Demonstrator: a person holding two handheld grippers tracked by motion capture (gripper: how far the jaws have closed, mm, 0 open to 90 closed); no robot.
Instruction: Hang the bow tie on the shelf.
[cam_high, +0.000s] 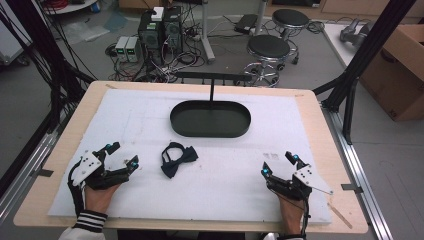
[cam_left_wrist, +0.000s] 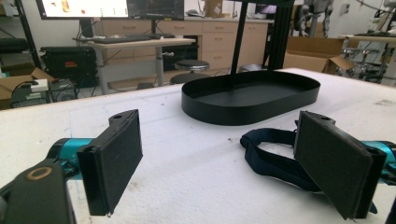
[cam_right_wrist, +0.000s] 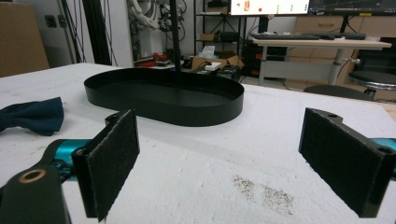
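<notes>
Centrally, tray (cam_high: 210, 119); bow tie (cam_high: 178, 158) just before it; left gripper (cam_high: 121, 154) and right gripper (cam_high: 279, 163) flank the tie, jaws apart, empty.

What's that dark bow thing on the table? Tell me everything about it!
It is a bow tie of dark navy cloth, with a knotted bow and a thin neck strap curled in a loop. It lies flat on the white table cover, just in front of the black oval tray, not touching it. Nothing holds it.

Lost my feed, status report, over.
Left gripper open, right gripper open, both empty. Dark navy fabric bow tie on white foam mat, outside black oval metal tray. Nothing blocking.
</notes>
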